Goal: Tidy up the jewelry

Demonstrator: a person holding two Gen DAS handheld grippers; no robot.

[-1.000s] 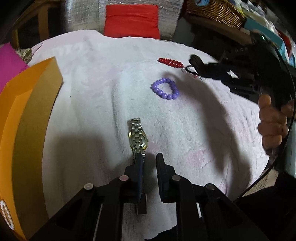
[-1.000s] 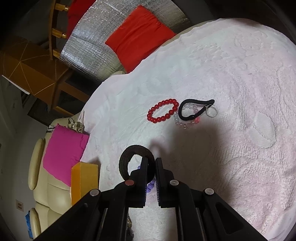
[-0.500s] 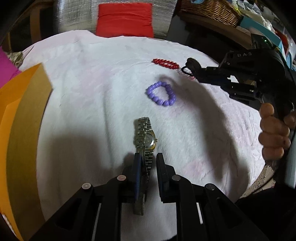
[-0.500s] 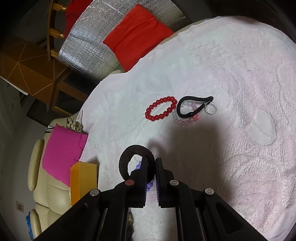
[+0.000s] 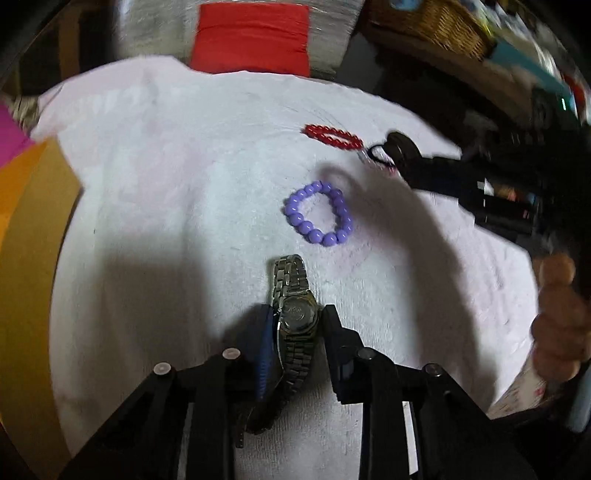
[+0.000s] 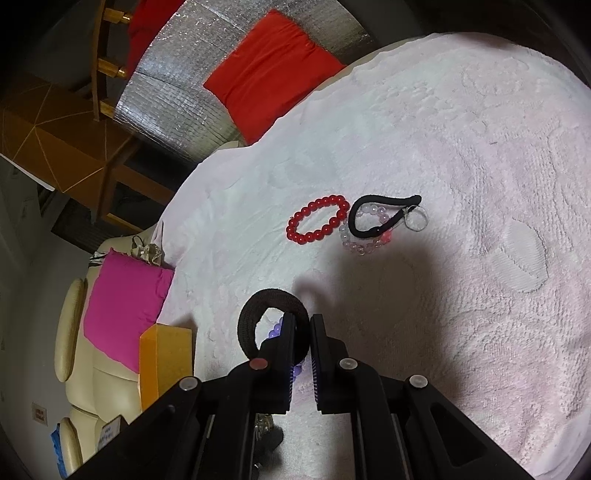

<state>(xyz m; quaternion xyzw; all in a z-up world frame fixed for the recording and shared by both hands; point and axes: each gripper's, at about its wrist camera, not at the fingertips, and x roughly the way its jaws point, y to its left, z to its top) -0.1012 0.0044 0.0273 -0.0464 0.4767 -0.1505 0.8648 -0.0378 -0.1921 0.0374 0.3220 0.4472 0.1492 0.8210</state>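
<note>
A silver metal watch [image 5: 294, 317] lies on the white towel [image 5: 177, 206], its face between the fingers of my left gripper [image 5: 297, 317], which is open around it. A purple bead bracelet [image 5: 319, 213] lies beyond it, and a red bead bracelet [image 5: 334, 136] further back. My right gripper [image 6: 303, 330] is shut on a thick black hair tie [image 6: 258, 314] and holds it above the towel; it also shows in the left wrist view [image 5: 402, 151]. In the right wrist view a red bracelet [image 6: 317, 225], a pale pink bead bracelet [image 6: 364, 243] and a thin black hair band [image 6: 380, 218] lie together.
An orange box [image 5: 26, 266] stands at the towel's left edge and also shows in the right wrist view [image 6: 166, 365]. A red cushion [image 5: 253, 37] on silver foil sits behind the towel. A wicker basket [image 5: 432, 26] is at the back right. A pink cloth [image 6: 125, 306] lies on a cream chair.
My left gripper opened wider and moved forward, so the watch face now sits between its fingers. The right gripper has barely moved with the hair tie.
</note>
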